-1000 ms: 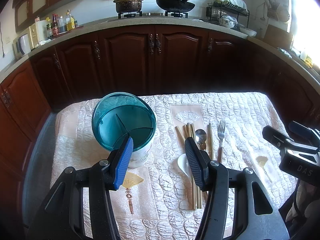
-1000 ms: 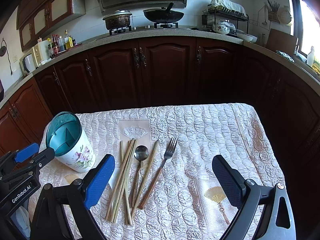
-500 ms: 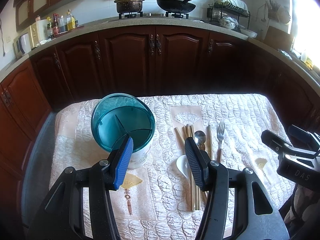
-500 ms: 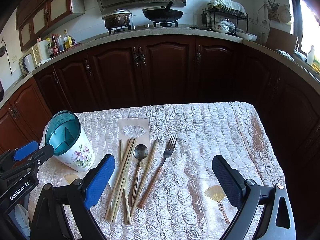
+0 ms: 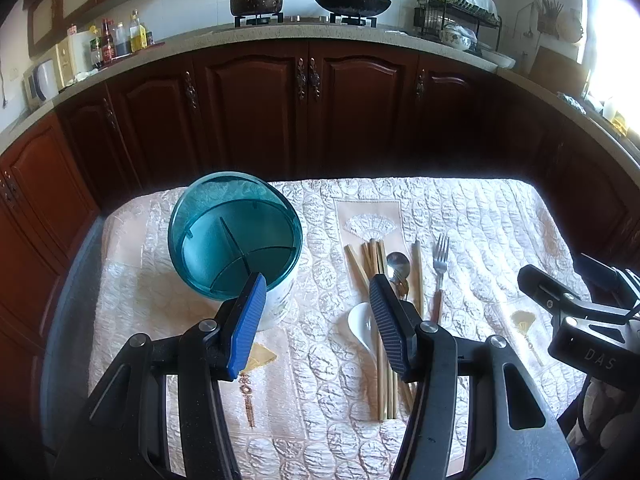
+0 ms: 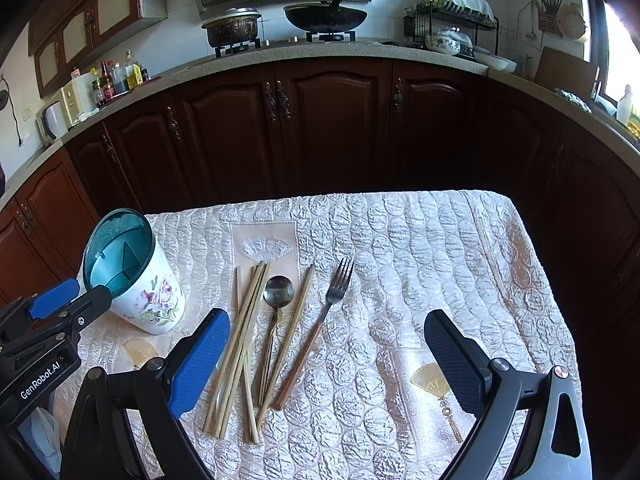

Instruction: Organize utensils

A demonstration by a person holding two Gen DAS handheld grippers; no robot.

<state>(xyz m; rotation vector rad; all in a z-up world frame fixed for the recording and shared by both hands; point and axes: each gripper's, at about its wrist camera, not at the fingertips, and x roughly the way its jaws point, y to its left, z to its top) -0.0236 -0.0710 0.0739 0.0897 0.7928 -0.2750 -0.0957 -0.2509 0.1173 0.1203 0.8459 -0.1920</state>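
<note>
A white floral utensil holder (image 6: pixel 150 298) with a teal divided insert (image 5: pixel 236 236) stands upright at the table's left. To its right lie several wooden chopsticks (image 6: pixel 240 344), a metal spoon (image 6: pixel 278 294), a fork (image 6: pixel 336 288) and a white ceramic spoon (image 5: pixel 360 326). My left gripper (image 5: pixel 318 320) is open and empty, hovering near the front between the holder and the utensils. My right gripper (image 6: pixel 326 358) is wide open and empty, low over the front of the table, its left finger (image 6: pixel 200 360) beside the chopsticks.
The table wears a quilted cream cloth (image 6: pixel 420 248) with fan motifs. Dark wooden cabinets (image 6: pixel 332 128) curve round behind it. The counter holds a pot (image 6: pixel 232 30), a wok (image 6: pixel 326 16) and a dish rack (image 6: pixel 456 20).
Both grippers have drifted slightly; the table and holder sit a little higher in the views. Nothing was taken hold of or let go.
</note>
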